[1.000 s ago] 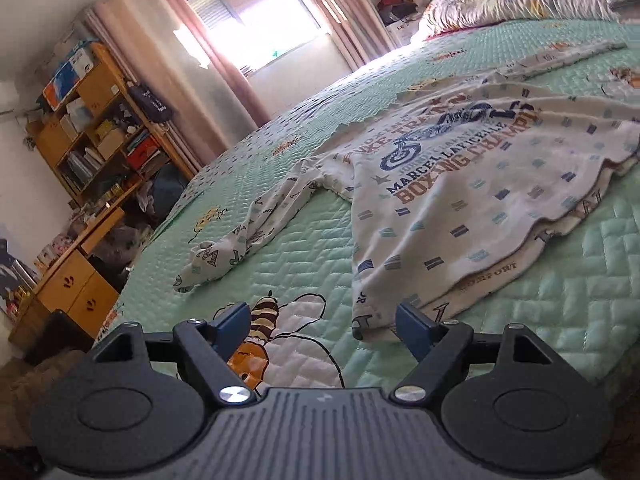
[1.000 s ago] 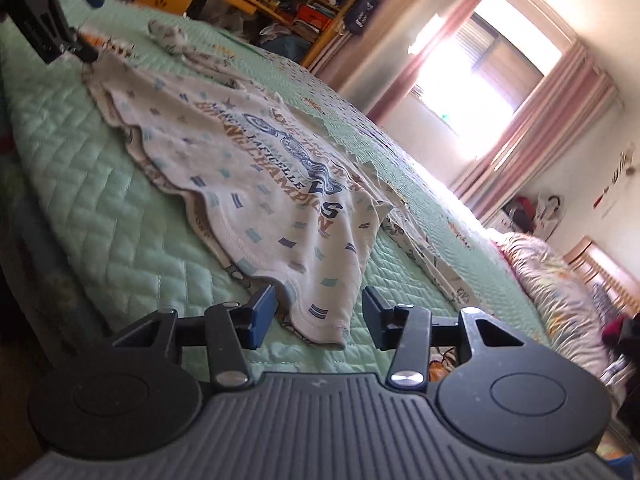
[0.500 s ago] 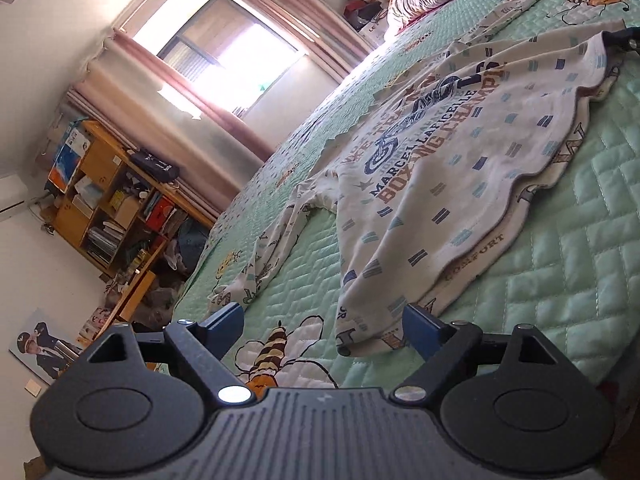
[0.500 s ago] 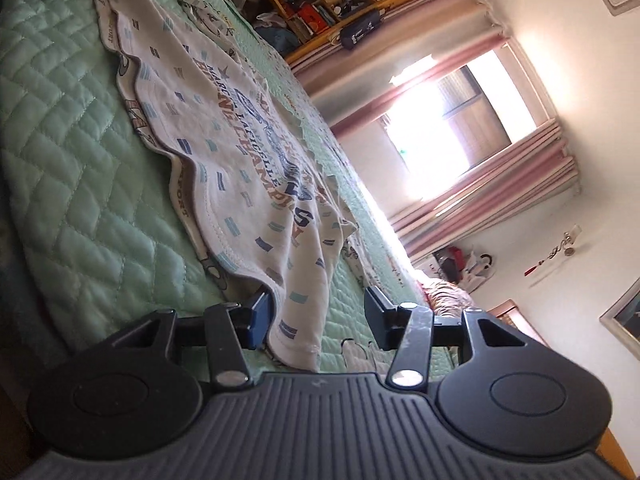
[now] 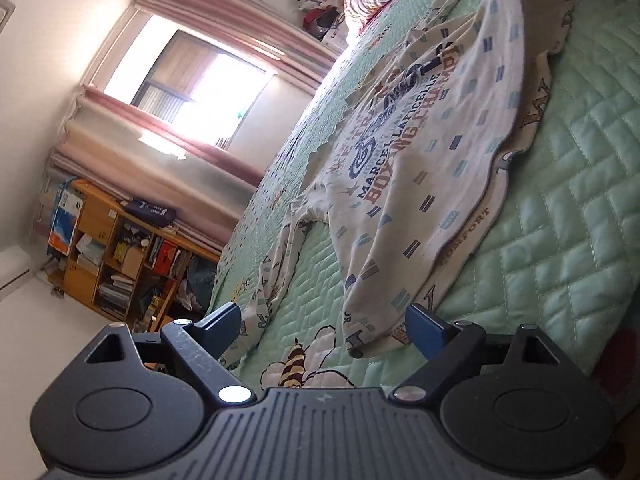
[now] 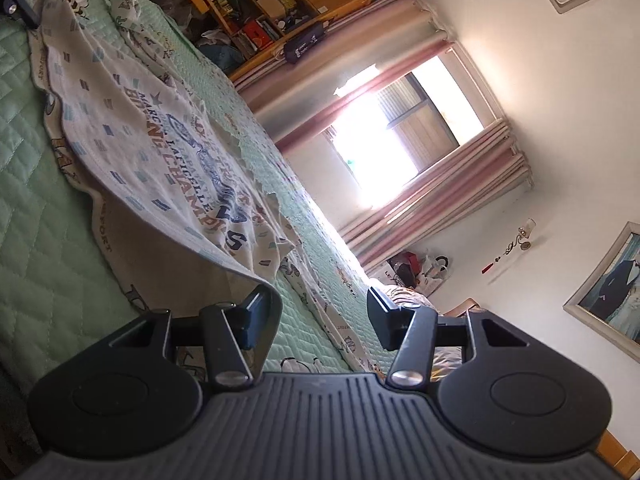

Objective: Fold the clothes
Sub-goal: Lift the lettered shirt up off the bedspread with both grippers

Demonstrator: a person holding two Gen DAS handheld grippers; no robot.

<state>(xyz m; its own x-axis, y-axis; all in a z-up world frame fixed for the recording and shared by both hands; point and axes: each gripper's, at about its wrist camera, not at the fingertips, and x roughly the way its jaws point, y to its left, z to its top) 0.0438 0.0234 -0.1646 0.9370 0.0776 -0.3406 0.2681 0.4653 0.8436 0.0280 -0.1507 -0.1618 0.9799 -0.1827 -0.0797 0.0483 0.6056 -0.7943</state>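
My left tongs (image 5: 322, 330) and right tongs (image 6: 316, 318), both agape, have tilted, the shirt's (image 5: 420, 168) hem corner now raised over my right finger (image 6: 256, 314), so folding seems underway.

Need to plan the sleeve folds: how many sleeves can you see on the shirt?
2. One sleeve trails off the shirt toward the bookshelf side; the other sleeve runs along the bed toward the pillow end, partly hidden behind the right gripper.
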